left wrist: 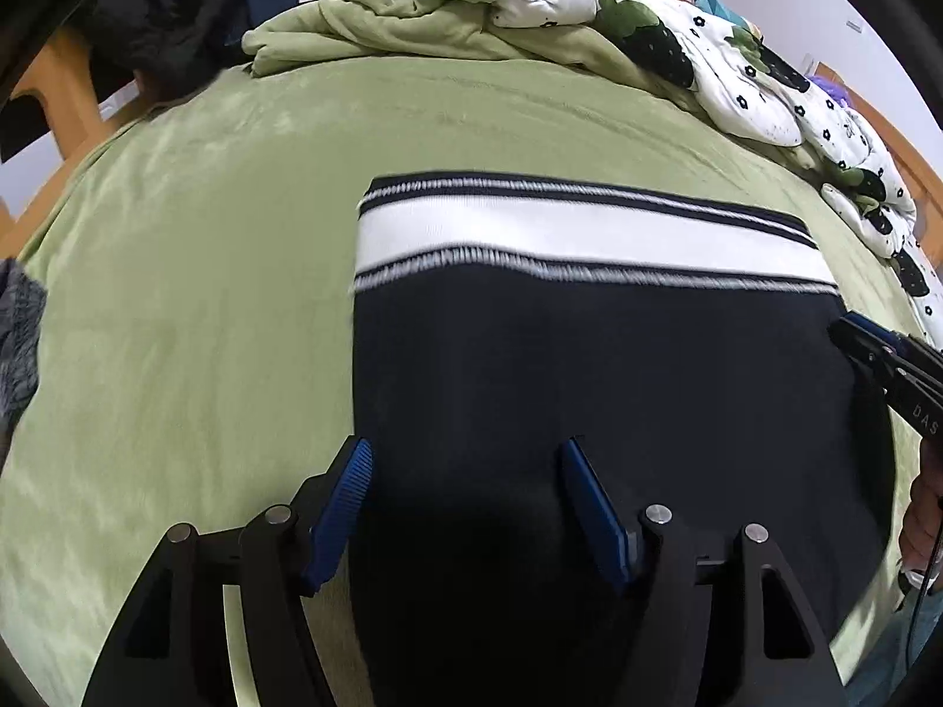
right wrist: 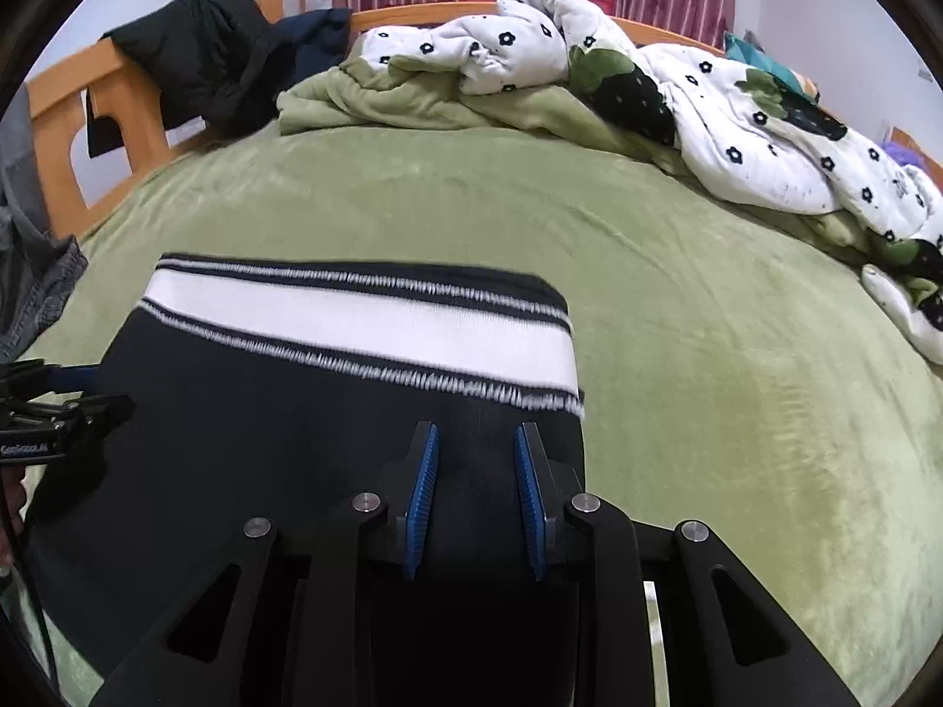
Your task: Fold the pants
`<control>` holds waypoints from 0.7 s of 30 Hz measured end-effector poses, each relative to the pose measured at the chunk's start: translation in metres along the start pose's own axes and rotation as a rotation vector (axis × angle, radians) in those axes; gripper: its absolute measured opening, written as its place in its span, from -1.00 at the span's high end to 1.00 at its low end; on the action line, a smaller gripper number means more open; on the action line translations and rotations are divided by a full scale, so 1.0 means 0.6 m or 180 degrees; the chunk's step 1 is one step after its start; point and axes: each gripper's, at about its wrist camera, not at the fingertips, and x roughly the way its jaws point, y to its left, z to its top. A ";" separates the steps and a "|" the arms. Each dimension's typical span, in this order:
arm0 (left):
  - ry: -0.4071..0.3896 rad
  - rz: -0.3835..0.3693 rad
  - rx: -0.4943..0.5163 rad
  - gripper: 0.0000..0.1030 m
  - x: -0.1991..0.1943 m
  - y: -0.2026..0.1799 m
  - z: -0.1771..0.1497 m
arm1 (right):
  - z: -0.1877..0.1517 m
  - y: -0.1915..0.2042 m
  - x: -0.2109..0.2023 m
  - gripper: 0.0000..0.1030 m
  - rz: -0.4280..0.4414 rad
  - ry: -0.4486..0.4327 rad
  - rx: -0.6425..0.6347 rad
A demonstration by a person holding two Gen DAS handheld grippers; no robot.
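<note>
Dark navy pants [left wrist: 589,365] [right wrist: 265,412] with a white striped band [left wrist: 560,235] [right wrist: 353,318] lie flat and folded on a green bed sheet [left wrist: 206,294]. My left gripper [left wrist: 465,448] hangs open over the pants' near left edge, its blue pads wide apart with nothing pressed between them. It also shows at the left rim of the right wrist view [right wrist: 112,406]. My right gripper [right wrist: 476,430] is at the pants' right edge just below the band, pads close together with dark fabric bunched between them. Its tip shows in the left wrist view [left wrist: 848,330].
A crumpled white flower-print quilt [right wrist: 737,118] and a green blanket [right wrist: 412,100] lie along the far side of the bed. A dark jacket [right wrist: 218,53] hangs on the wooden bed frame [right wrist: 59,129]. A grey garment [right wrist: 35,271] lies at the left edge.
</note>
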 end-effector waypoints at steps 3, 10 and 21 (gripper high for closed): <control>0.0039 -0.0114 -0.0065 -0.26 -0.024 0.002 -0.036 | -0.027 -0.006 -0.026 0.50 0.0087 0.0061 0.0124; -0.0024 -0.0346 -0.0274 -0.27 -0.088 0.019 -0.142 | -0.107 -0.010 -0.083 0.50 0.0107 0.0093 0.0161; 0.0088 -0.0144 -0.0266 -0.22 -0.130 0.035 -0.264 | -0.182 -0.025 -0.133 0.51 0.0170 0.0208 0.0191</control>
